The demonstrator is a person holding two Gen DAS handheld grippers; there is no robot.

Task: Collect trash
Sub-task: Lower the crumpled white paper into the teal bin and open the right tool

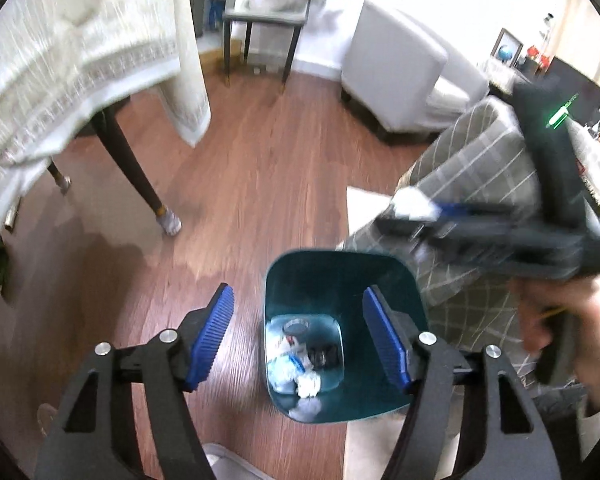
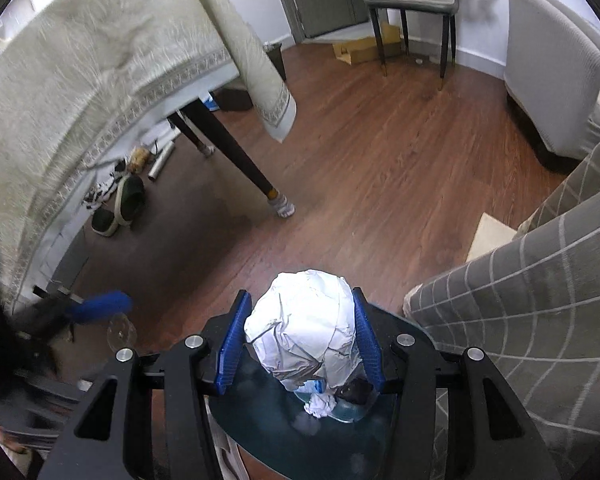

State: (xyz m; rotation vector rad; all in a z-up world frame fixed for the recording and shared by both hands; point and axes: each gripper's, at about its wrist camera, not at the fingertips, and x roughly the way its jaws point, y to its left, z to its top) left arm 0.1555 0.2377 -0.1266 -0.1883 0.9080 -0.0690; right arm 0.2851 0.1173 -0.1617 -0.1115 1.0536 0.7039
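Observation:
A teal trash bin (image 1: pixel 396 280) stands on the wood floor beside a grey checked sofa; crumpled paper and other trash (image 1: pixel 300 364) lie in its bottom. My left gripper (image 1: pixel 298 340) is open and empty above the bin's left side. My right gripper (image 2: pixel 300 336) is shut on a crumpled white paper ball (image 2: pixel 304 332) and holds it over the bin (image 2: pixel 364 436). In the left wrist view the right gripper (image 1: pixel 416 210) appears blurred above and to the right of the bin, with the white paper (image 1: pixel 412 202) at its tips.
A table with a cream cloth (image 2: pixel 100 80) and dark legs (image 2: pixel 236 156) stands at the left, with slippers (image 2: pixel 128 200) and clutter under it. The grey checked sofa (image 2: pixel 540 300) is at the right, a white armchair (image 1: pixel 400 76) and side table (image 1: pixel 264 20) farther back.

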